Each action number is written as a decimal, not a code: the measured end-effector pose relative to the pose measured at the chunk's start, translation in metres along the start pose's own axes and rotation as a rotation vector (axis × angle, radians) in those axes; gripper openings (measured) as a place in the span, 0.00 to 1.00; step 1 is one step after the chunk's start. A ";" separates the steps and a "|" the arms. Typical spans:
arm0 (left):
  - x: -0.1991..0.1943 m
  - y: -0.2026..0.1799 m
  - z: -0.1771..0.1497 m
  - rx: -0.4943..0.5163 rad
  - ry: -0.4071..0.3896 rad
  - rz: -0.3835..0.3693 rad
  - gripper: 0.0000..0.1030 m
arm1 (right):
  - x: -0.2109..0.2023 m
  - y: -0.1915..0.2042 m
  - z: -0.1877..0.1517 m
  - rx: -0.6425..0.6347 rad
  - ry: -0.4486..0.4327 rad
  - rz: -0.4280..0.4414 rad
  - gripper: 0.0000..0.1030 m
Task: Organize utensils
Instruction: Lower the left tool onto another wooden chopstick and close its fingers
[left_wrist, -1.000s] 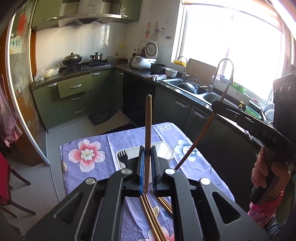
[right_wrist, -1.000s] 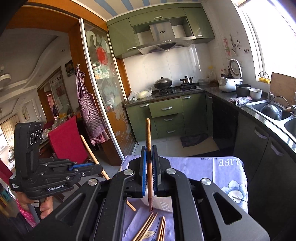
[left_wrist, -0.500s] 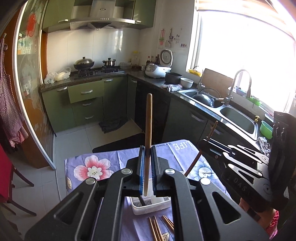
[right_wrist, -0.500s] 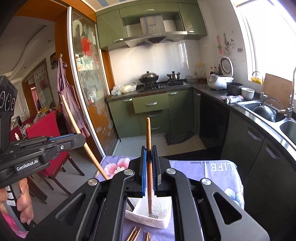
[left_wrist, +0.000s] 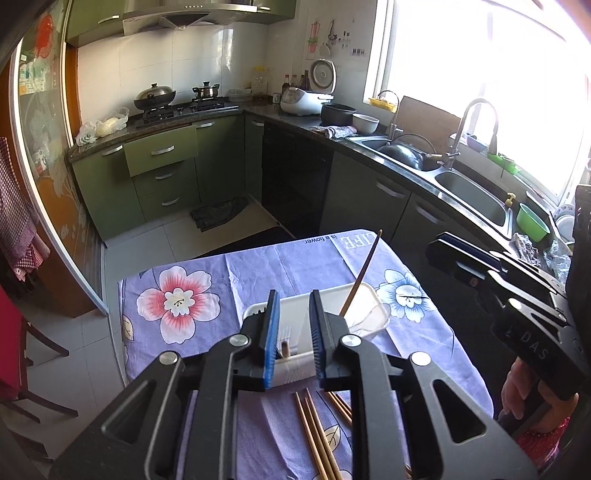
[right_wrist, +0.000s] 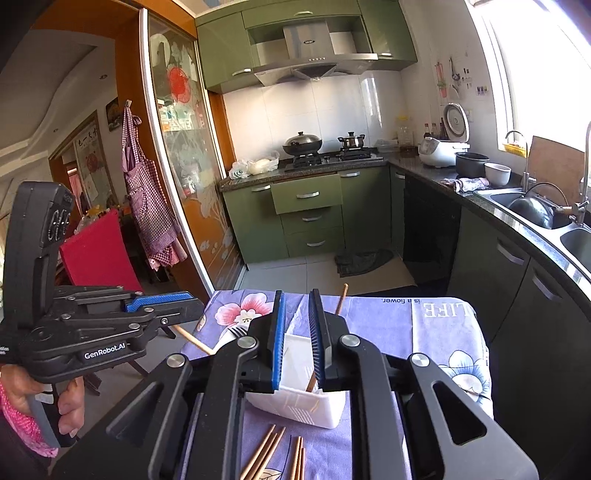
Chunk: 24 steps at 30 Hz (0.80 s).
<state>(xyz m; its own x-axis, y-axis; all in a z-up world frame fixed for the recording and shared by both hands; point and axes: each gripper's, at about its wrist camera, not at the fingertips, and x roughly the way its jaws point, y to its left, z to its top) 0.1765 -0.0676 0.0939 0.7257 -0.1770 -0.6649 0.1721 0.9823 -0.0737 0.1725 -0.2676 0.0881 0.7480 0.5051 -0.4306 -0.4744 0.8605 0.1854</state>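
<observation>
A white utensil basket (left_wrist: 364, 301) (right_wrist: 295, 406) stands on the purple flowered tablecloth. My left gripper (left_wrist: 293, 338) is open above its near edge; a brown chopstick end (left_wrist: 284, 348) shows between the pads, inside the basket. Another chopstick (left_wrist: 360, 275) leans out of the basket to the right. My right gripper (right_wrist: 297, 341) is open over the basket; a chopstick (right_wrist: 340, 299) leans free beside its right pad. A black fork (right_wrist: 236, 332) lies by the basket. Several loose chopsticks (left_wrist: 314, 432) (right_wrist: 273, 456) lie on the cloth near me.
The table (left_wrist: 177, 266) is small, with edges close on all sides. Green cabinets (left_wrist: 166, 173) and a counter with a sink (left_wrist: 469, 192) stand behind. A red chair (right_wrist: 96, 251) is at the left. The other gripper shows at the side of each view.
Both grippers have opened and let go of their chopsticks, which now stand in the white basket. Both grippers have come down closer to the basket.
</observation>
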 end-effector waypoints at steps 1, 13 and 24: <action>-0.005 -0.003 -0.003 0.006 -0.002 -0.004 0.27 | -0.010 -0.003 -0.007 0.006 -0.003 -0.003 0.22; 0.050 -0.023 -0.110 0.017 0.313 -0.045 0.38 | -0.031 -0.059 -0.128 0.119 0.220 -0.067 0.25; 0.138 0.002 -0.166 -0.118 0.532 -0.010 0.20 | -0.021 -0.083 -0.176 0.187 0.312 -0.059 0.29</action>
<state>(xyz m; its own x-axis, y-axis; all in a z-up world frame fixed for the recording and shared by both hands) 0.1665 -0.0801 -0.1214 0.2815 -0.1614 -0.9459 0.0790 0.9863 -0.1448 0.1143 -0.3616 -0.0741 0.5806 0.4345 -0.6886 -0.3195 0.8995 0.2981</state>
